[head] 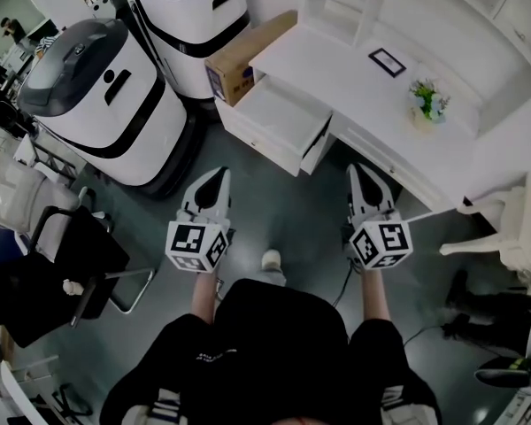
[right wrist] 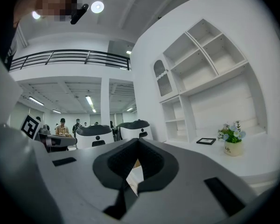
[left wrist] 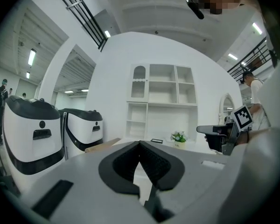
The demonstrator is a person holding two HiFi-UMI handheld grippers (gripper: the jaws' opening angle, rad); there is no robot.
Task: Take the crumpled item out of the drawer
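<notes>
Currently you stand on the grey floor (head: 288, 204) facing the white worktop (head: 336, 82), one claw in each hand, both held low and short of it.

Left claw (head: 216, 175): in the left gripper view its black ribbed pads (left wrist: 156, 161) meet at the tips. It is closed and holds nothing.

Right claw (head: 361, 168): in the right gripper view its pads (right wrist: 151, 161) are likewise together, closed and empty.

From the head view the two claws sit side by side, apart from each other, tips pointing toward the worktop.

The white drawer (head: 279, 113) at the worktop's left front stands pulled out, ahead of your claws and not touched by either. From the head view its inside reads as plain white. You cannot make out the crumpled item there, nor in either gripper view.

A brown cardboard box (head: 248, 53) is at the worktop's left end, just behind the drawer. A small black-framed picture (head: 387, 61) lies flat further back. A small pot of green and pale flowers (head: 427, 103) stands toward the right.

Two rounded white-and-black machines (head: 102, 104) stand on the floor to the left of the worktop.
</notes>
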